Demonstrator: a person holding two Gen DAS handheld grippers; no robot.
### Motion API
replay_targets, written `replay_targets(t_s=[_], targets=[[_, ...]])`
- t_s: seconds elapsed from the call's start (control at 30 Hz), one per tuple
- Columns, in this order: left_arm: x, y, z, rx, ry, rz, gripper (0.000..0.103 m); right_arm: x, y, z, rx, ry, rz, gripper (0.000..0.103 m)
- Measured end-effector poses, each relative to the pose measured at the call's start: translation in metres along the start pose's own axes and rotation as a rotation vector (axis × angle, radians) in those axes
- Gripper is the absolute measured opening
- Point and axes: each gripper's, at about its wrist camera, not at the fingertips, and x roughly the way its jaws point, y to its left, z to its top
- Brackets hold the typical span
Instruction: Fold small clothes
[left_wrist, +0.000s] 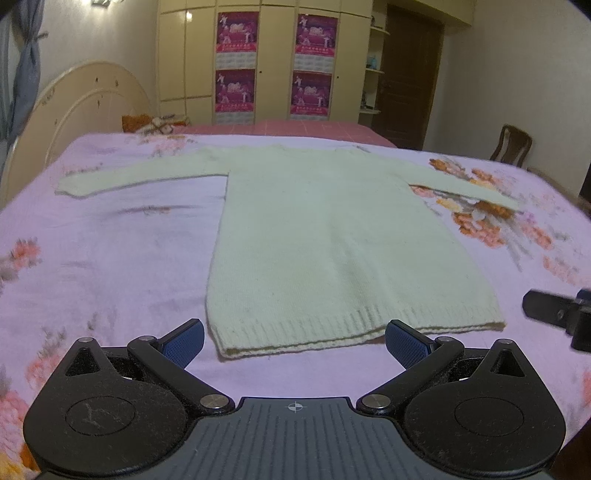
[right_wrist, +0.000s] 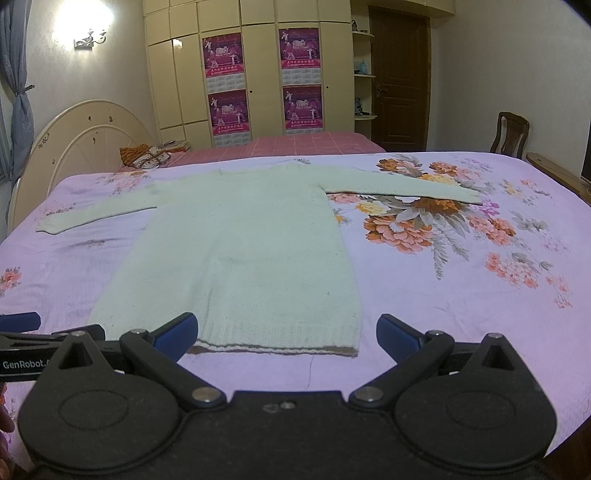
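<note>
From the left wrist view, a pale green knitted sweater (left_wrist: 325, 236) is seen spread flat on a lilac floral bedspread (left_wrist: 110, 258), hem nearest the camera, both sleeves stretched outward. The left gripper (left_wrist: 294, 341) is held just short of the ribbed hem with its jaws spread wide and nothing between them; the blue pads (left_wrist: 184, 341) sit to either side of the hem's left portion. Part of the right gripper (left_wrist: 557, 314) is caught at the right edge, over the bedspread and apart from the sweater. A cream headboard (left_wrist: 81, 110) and a wardrobe with magenta posters (left_wrist: 236, 59) are visible behind.

From the right wrist view, the sweater (right_wrist: 243, 251) is seen lying left of centre (its brown-edged hem toward the camera). The right gripper (right_wrist: 286, 334) is likewise released, jaws wide apart, empty, hovering near the hem's right corner. The left gripper (right_wrist: 22, 343) is glimpsed at the left edge. A wooden chair (right_wrist: 511, 134) stands beyond the bed.
</note>
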Motion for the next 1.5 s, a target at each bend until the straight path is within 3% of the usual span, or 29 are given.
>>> replay_targets(t_s=[0.1, 0.2, 0.4, 0.6, 0.7, 0.77, 0.83, 0.87, 1.1, 1.27, 1.43, 1.5], targets=[[-0.002, 0.004, 0.0, -0.05, -0.02, -0.027, 0.103, 0.002, 0.001, -0.001, 0.0, 0.005, -0.003, 0.102], [-0.001, 0.011, 0.002, -0.13, -0.03, -0.103, 0.103, 0.002, 0.001, 0.0, -0.002, 0.004, -0.005, 0.102], [0.012, 0.005, 0.009, -0.13, -0.061, -0.242, 0.103, 0.0, -0.014, 0.005, 0.015, -0.013, -0.031, 0.102], [0.036, 0.0, 0.043, -0.118, -0.104, -0.218, 0.103, 0.013, -0.053, 0.033, 0.063, -0.08, -0.081, 0.102], [0.055, 0.007, 0.068, -0.142, -0.118, -0.291, 0.103, 0.035, -0.079, 0.056, 0.1, -0.111, -0.109, 0.101], [0.071, 0.002, 0.085, -0.11, -0.158, -0.219, 0.103, 0.054, -0.097, 0.07, 0.132, -0.119, -0.11, 0.097], [0.091, -0.002, 0.101, -0.113, -0.159, -0.166, 0.103, 0.077, -0.117, 0.086, 0.157, -0.128, -0.12, 0.076], [0.103, -0.004, 0.11, -0.123, -0.157, -0.149, 0.103, 0.09, -0.128, 0.095, 0.162, -0.128, -0.135, 0.073], [0.184, -0.028, 0.168, -0.137, -0.145, -0.032, 0.103, 0.169, -0.222, 0.141, 0.28, -0.142, -0.209, 0.074], [0.227, -0.046, 0.175, -0.132, -0.102, 0.017, 0.103, 0.215, -0.27, 0.153, 0.34, -0.15, -0.22, 0.062], [0.259, -0.056, 0.169, -0.125, -0.037, -0.007, 0.103, 0.259, -0.313, 0.153, 0.439, -0.141, -0.22, 0.057], [0.269, -0.062, 0.167, -0.109, -0.025, 0.004, 0.103, 0.277, -0.333, 0.149, 0.496, -0.129, -0.216, 0.05]])
